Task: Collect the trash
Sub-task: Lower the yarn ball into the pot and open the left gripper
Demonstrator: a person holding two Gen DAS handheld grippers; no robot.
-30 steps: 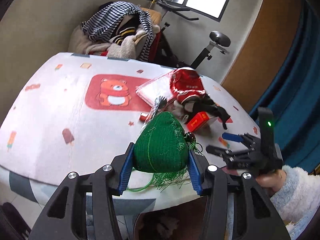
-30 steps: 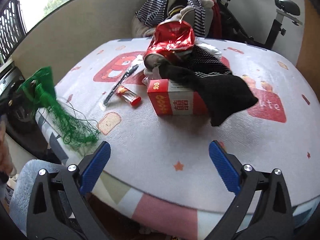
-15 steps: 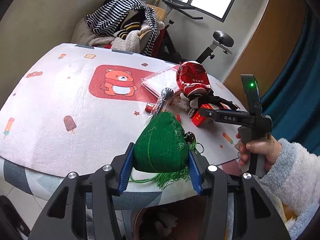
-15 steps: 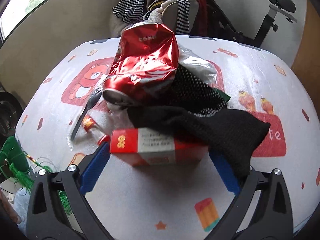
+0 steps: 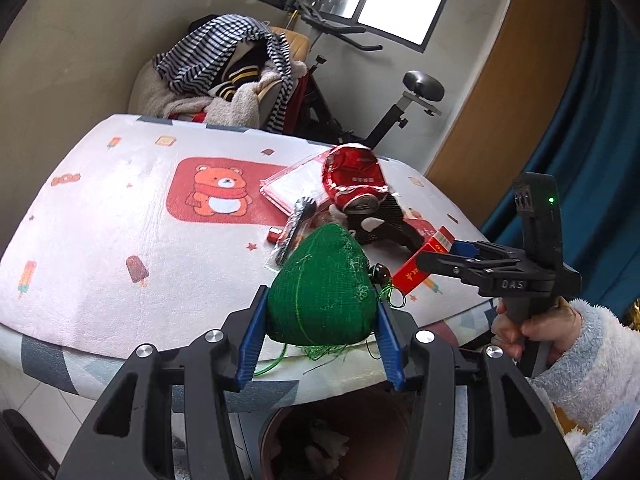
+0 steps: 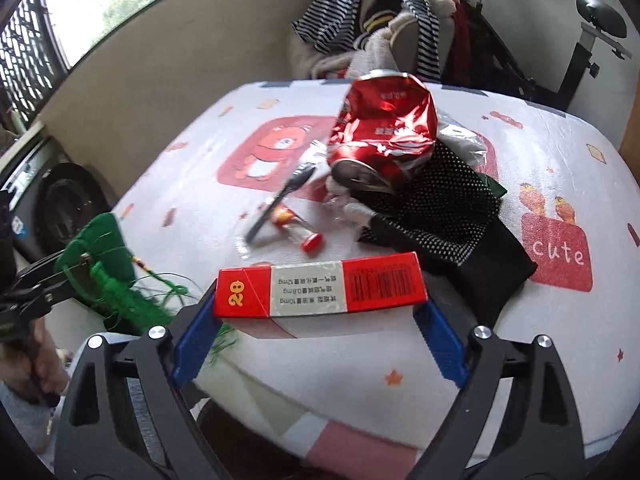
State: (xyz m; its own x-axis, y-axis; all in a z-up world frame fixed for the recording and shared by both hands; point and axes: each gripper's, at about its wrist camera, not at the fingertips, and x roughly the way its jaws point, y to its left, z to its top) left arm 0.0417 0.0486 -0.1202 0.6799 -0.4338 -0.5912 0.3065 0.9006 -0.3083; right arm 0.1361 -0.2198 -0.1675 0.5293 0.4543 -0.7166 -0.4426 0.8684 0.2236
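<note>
The counter (image 6: 560,152), covered by a white cloth printed with a red bear panel, was seen to carry a loose heap of rubbish toward its far right side. A black dotted cloth (image 6: 448,216) was spread there, and a crushed red can (image 6: 384,132) was propped on its upper edge. A wrapped black spoon (image 6: 280,200) and a small red-capped tube (image 6: 296,228) were laid just beside the heap.

A wad of green netting (image 5: 322,290) was pinched between the blue pads of the left tool (image 5: 320,320), held over the near edge of the counter with loose threads hanging from it.

A red and white carton (image 6: 320,286) was clamped lengthwise by the right tool (image 6: 320,332), whose jaws had just been closing on it; the carton was lifted clear of the cloth, in front of the heap.
</note>
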